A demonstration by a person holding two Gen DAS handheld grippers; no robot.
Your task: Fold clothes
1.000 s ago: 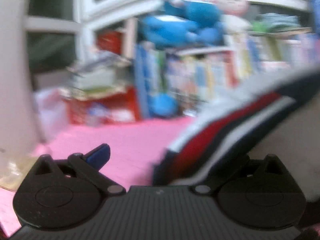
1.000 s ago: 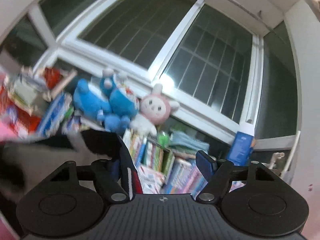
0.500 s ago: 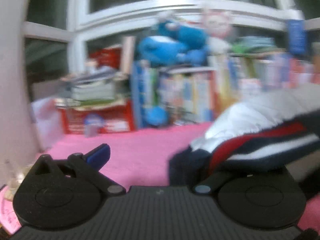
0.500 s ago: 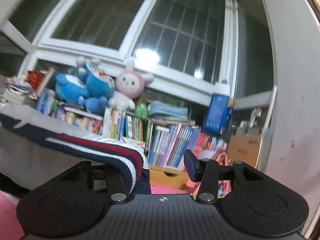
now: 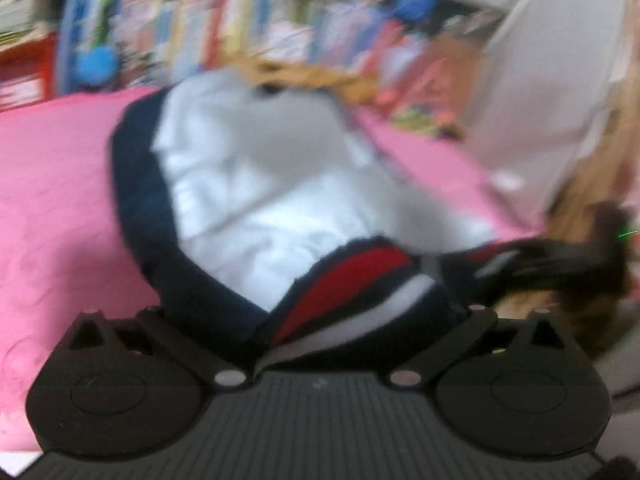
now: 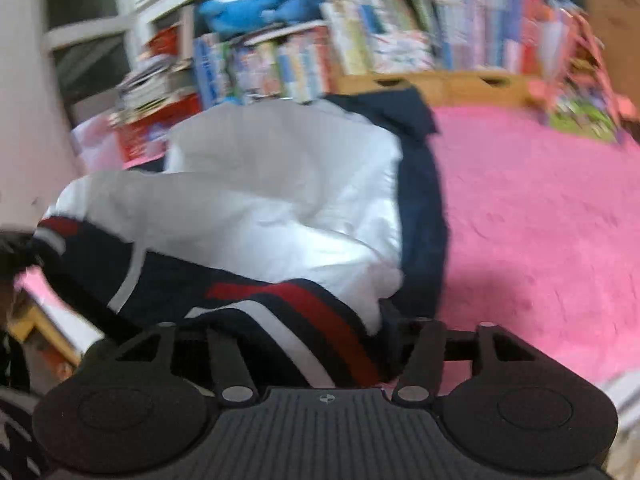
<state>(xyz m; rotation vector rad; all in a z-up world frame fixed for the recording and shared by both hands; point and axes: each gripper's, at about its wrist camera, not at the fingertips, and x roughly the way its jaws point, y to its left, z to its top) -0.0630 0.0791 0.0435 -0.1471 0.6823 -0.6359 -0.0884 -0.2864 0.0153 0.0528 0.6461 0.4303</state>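
Garment: white padded jacket (image 6: 256, 208) with navy trim and a red-and-white striped hem band, lying in a heap on the pink fleece blanket (image 6: 540, 220). Its striped hem edge runs crosswise between the two grippers, the bulk extending away from both toward the row of books (image 6: 380, 48) behind.

Left gripper (image 5: 320, 320): hem bunched between the fingers, which stand wide; a real pinch can't be confirmed through the blur.

Right gripper (image 6: 320, 336): about half open, jaws have just been opening, hem fabric between them; grip unclear.

Both hands equally near the hem. No readable writing; book spines too blurred.
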